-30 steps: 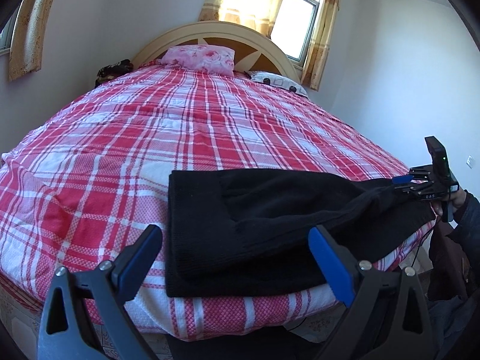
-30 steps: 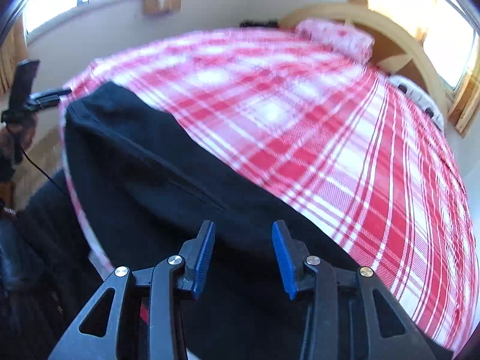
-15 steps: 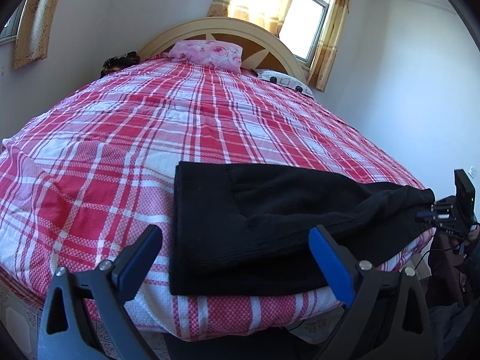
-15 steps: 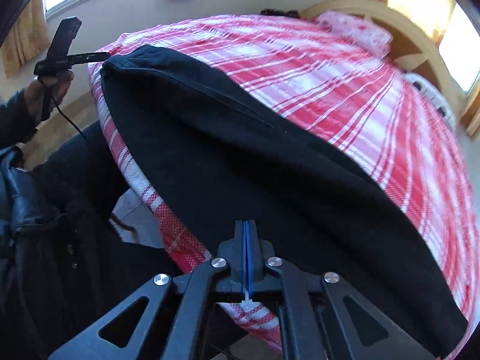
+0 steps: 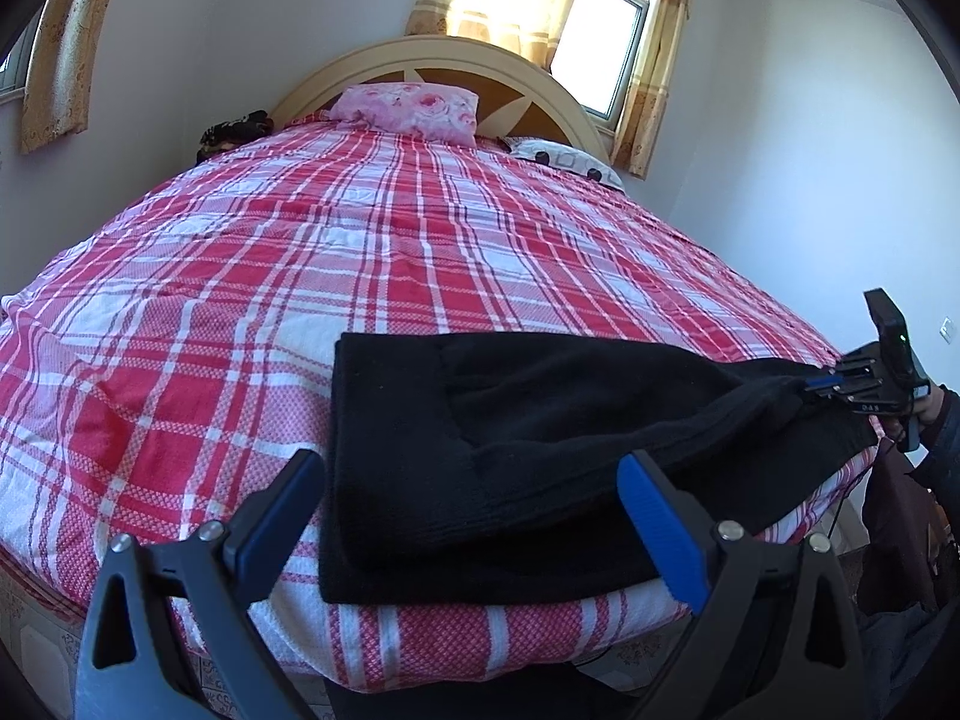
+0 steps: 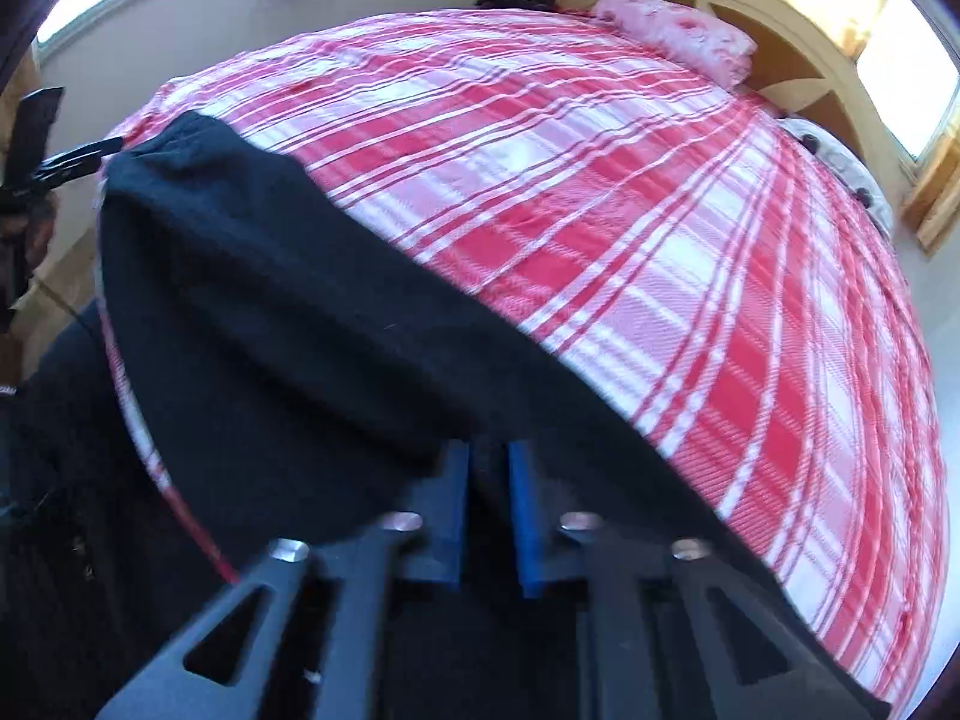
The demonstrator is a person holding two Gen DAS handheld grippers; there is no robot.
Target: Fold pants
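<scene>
Pants [image 5: 540,456]: black, lay along the near edge of the red plaid bed [image 5: 360,276]. Left view: left gripper [image 5: 474,516] hovered over the waist end, fingers spread wide, holding nothing; pink pillow [image 5: 408,108] at the headboard. Right view: right gripper [image 6: 487,516], blue pads [image 6: 521,510] nearly together, pinched a fold of the pants [image 6: 288,336].

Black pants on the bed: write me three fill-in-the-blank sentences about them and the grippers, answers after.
1. The black pants lie on a red and white ____ bedspread.
2. The left gripper has its jaws ____.
3. The right gripper pinches the ____ fabric.

Answers: plaid; open; black
</scene>
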